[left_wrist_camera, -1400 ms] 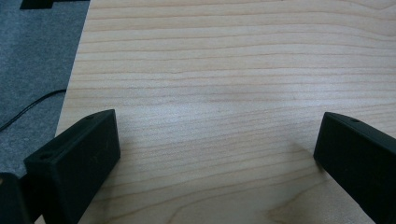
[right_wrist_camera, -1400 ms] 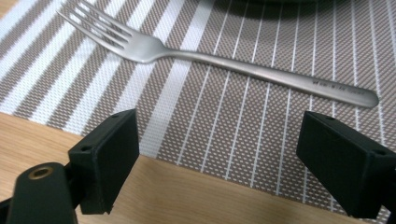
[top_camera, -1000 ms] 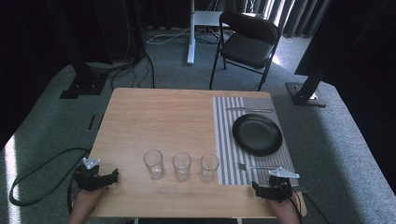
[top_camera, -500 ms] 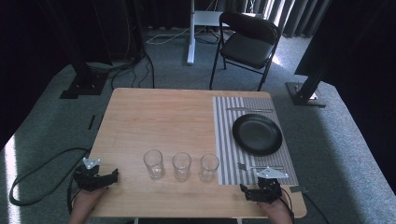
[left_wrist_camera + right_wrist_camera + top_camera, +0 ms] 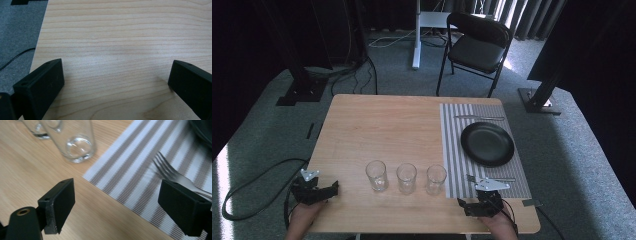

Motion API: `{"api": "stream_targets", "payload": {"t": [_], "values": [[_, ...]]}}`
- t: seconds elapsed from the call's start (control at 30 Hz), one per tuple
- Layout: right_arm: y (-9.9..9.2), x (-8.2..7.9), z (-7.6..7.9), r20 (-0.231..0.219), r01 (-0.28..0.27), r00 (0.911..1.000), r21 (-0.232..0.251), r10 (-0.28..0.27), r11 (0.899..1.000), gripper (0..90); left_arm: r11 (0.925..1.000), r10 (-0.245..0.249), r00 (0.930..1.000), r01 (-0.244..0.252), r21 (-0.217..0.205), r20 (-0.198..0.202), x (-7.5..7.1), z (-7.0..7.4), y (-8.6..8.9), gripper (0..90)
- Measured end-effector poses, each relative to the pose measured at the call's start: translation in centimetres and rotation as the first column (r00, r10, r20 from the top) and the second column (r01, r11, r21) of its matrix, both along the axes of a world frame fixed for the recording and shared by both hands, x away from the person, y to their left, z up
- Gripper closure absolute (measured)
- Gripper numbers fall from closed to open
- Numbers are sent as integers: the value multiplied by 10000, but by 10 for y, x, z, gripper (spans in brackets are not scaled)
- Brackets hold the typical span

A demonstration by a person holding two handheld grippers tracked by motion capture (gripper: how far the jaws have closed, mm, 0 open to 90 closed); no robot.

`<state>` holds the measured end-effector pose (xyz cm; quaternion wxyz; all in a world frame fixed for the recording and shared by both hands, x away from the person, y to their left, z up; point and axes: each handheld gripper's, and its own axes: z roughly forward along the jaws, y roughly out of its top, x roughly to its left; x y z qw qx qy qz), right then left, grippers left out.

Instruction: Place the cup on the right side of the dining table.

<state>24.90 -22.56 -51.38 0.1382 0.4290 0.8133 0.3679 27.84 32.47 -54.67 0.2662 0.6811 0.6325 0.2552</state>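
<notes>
High view: a wooden table point(image 5: 382, 125) carries three empty glasses point(image 5: 406, 177) in a row near its front edge, with a striped placemat point(image 5: 452, 150) at the right bearing a black plate point(image 5: 487, 144), a knife point(image 5: 479, 118) beyond the plate and a fork point(image 5: 492, 178) in front of it. The person's left hand point(image 5: 302, 216) holds the left gripper point(image 5: 328, 190) low at the table's front left corner, pointing right toward the glasses but well apart from them. The right hand point(image 5: 498, 227) holds the right gripper point(image 5: 468, 206) at the front edge just below the placemat's near corner, pointing left and slightly forward. In the left gripper view its jaws stand wide apart over bare wood. In the right gripper view the jaws are likewise spread wide with nothing between them; the placemat's corner lies between them, the fork's tines just above the right jaw, and the nearest glass point(image 5: 75, 141) beyond the left jaw. Since a second ago the right gripper has shifted left along the front edge, while the left one has stayed put.
</notes>
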Motion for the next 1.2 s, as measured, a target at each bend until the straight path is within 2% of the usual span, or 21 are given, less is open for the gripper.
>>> {"api": "stream_targets", "payload": {"t": [0.53, 0.73, 0.9, 1.2], "values": [[34, 6, 7, 284, -935, 9953, 212, 929, 9954, 146, 10000, 4, 10000, -4, -5, 0, 0, 0, 0, 7], [42, 10, 10, 349, -1060, 9939, 341, 1049, 9938, 145, 10000, 6, 10000, -6, -5, 2, 0, 0, 0, 7], [48, 15, 16, 582, -1137, 9922, 520, 1106, 9922, 146, 10000, 0, 10000, 0, 1, 1, 0, 0, 0, 7], [65, 23, 21, 699, -1494, 9869, 535, 1455, 9873, 146, 10000, 6, 10000, -6, -5, 2, 0, 0, 0, 7]]}}
